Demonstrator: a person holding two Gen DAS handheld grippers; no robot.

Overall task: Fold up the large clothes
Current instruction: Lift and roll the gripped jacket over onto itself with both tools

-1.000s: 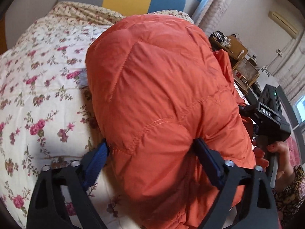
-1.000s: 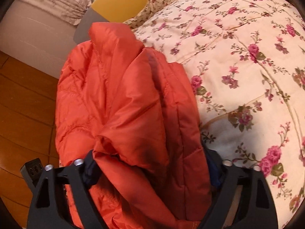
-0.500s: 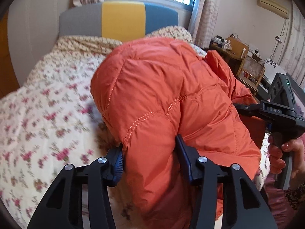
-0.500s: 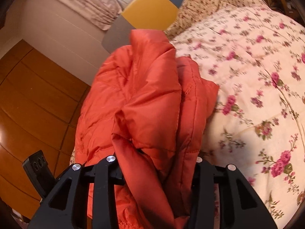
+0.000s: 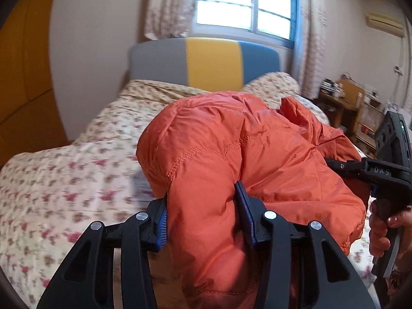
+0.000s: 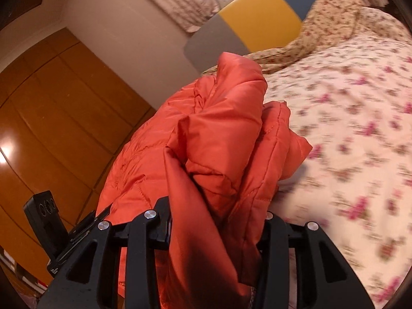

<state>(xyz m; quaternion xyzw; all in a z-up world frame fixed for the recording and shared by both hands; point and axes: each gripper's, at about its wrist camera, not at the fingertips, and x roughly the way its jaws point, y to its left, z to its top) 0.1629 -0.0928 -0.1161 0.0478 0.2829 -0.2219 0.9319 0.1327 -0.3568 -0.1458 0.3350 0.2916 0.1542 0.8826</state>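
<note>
- Left wrist view: letters "DAS" read on the black body of the right tongs (image 5: 342,167), seen at the right edge; a small green light shows on the block above it.
- No brand or label readable on the orange puffer jacket (image 5: 231,154).
- Left tongs (image 5: 203,221) point forward and somewhat downward over the bed (image 5: 64,193). Jaws have just been closing; blue ribbed pads (image 5: 244,206) now press a thick roll of the jacket from both sides. Firm grip.
- A hand (image 5: 383,229) wraps the pistol handle of the right tongs, fingers curled around it.
- Right wrist view: right tongs (image 6: 219,221) tilted, pointing toward the headboard (image 6: 257,23). Jaws have just been closing and now pinch bunched layers of the jacket (image 6: 219,141); pads mostly buried in the fabric.
- Left tongs' black body (image 6: 46,221) shows at the lower left edge of this view.
- Jacket: smooth, slightly shiny shell, quilted stitch lines, puffy. Held up between both tongs in front of the bed, folds hanging and crumpled; whether its far end touches the quilt I cannot tell.
- Bed cover: cream quilt with pink flower print, blurred. Floral pillow (image 6: 332,18) by the headboard.
- Headboard padded, in grey, yellow and blue panels.
- Window (image 5: 244,7) with patterned curtains behind; wooden wardrobe panels (image 6: 51,116) to the left side.
</note>
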